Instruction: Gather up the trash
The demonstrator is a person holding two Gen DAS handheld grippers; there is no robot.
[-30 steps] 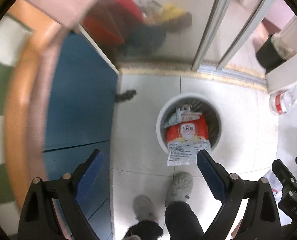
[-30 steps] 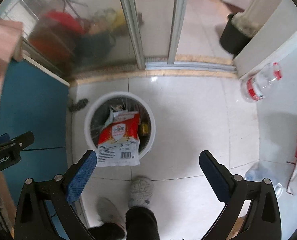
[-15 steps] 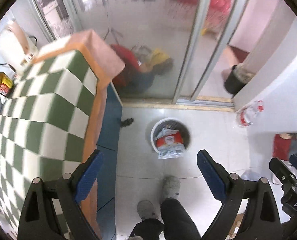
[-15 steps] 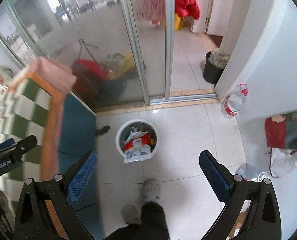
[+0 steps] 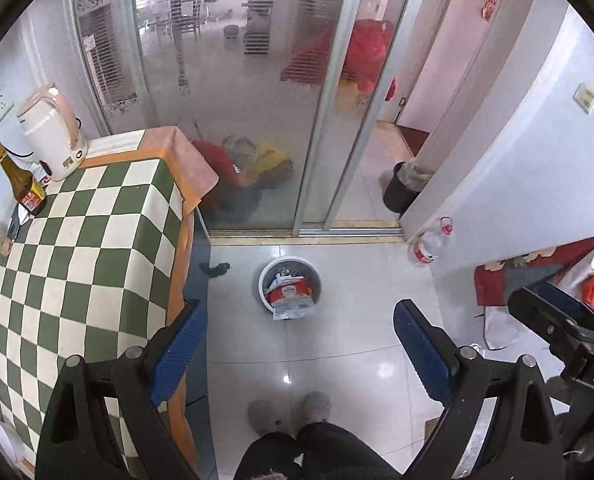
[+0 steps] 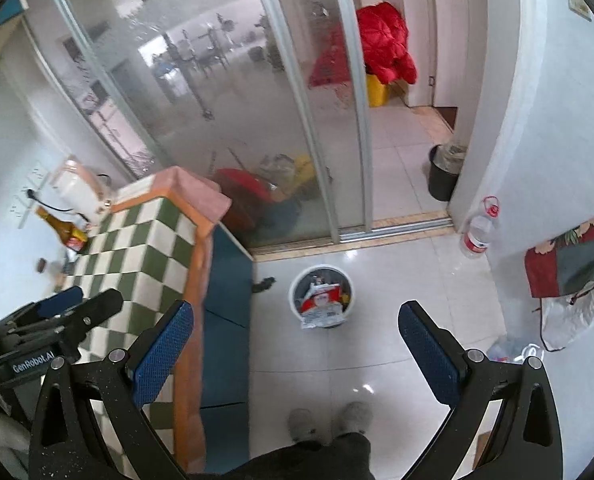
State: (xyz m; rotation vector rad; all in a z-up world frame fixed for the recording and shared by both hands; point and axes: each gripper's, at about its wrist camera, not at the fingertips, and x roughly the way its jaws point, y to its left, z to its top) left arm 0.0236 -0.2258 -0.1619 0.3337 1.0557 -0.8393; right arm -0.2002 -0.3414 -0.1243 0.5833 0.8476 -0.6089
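Change since earlier: both claws have risen well away from the bin, which now looks small and far below; the checked worktop has come into full view.
Left claw point(image 5: 299, 354): spread wide, empty, held high over the floor; blue textured pads point(image 5: 179, 346) on black arms.
Right claw point(image 6: 295, 354): spread wide too, nothing between its blue pads point(image 6: 429, 354).
Trash bin point(image 5: 289, 287): round, white-rimmed, standing on the glossy tiled floor point(image 5: 337, 360) near the sliding glass door point(image 5: 233, 100).
Trash packet point(image 5: 291, 300): red-and-white crinkled plastic wrapper, lying in the bin with its lower end draped over the near rim.
Worktop point(image 5: 81, 264): covered by a green-and-white chequered cloth with an orange border; blue cabinet front below.
On the worktop: a pale electric kettle point(image 5: 53, 136) and a dark brown bottle point(image 5: 21, 182), both upright at the far corner.
Around: a clear plastic bottle point(image 5: 431, 242) with a red label at the wall corner; a black bin point(image 5: 403, 188) beyond the door; a dark scrap point(image 5: 216, 269) on the floor beside the cabinet.
Person: grey fuzzy slippers point(image 5: 289, 410) and dark trousers directly below the claws.
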